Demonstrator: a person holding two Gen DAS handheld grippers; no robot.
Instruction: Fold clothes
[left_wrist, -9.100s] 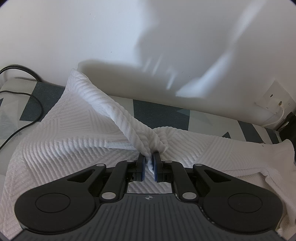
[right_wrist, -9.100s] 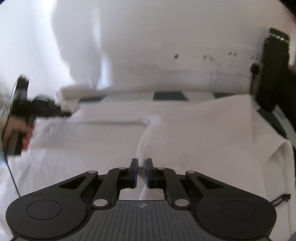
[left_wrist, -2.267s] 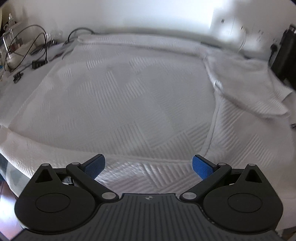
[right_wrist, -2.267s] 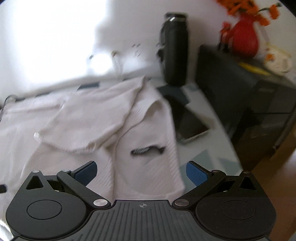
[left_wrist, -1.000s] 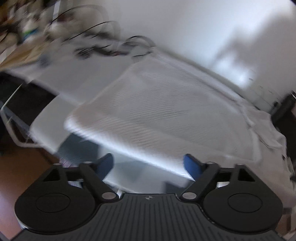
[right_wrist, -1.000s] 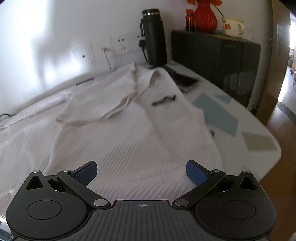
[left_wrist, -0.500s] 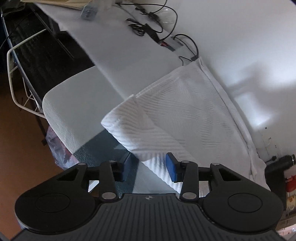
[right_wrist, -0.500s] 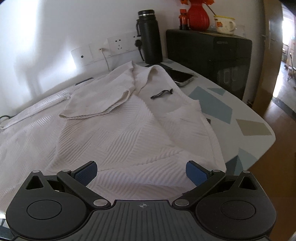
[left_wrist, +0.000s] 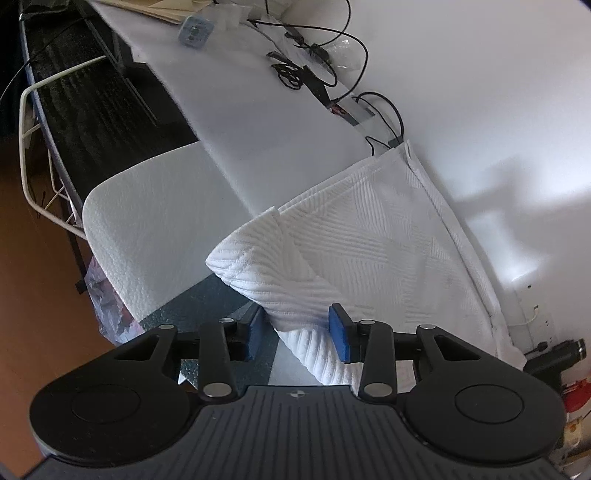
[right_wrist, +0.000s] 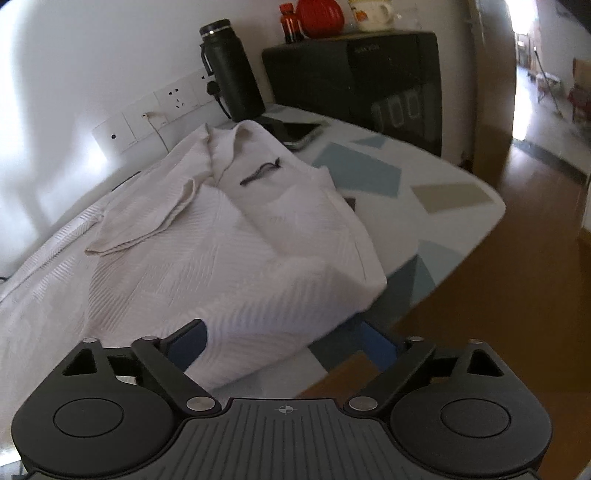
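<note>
Only a dark label (right_wrist: 260, 171) shows, writing unreadable.

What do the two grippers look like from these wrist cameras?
Both look alike. The left gripper and right gripper each have a black ribbed body, two round discs, black link arms with silver pivot pins, blue pads on the jaws and a small crosshair mark.

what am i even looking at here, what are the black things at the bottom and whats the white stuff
Each picture comes from a camera mounted on a handheld gripper; a person holds one in each hand. The black shapes are the grippers' own bodies with blue-padded fingers. The left gripper and right gripper are both open, each straddling a near edge of a white textured garment spread on a patterned table. Nothing is clamped yet. A black flask stands by the wall, and cables lie on the neighbouring surface.
</note>
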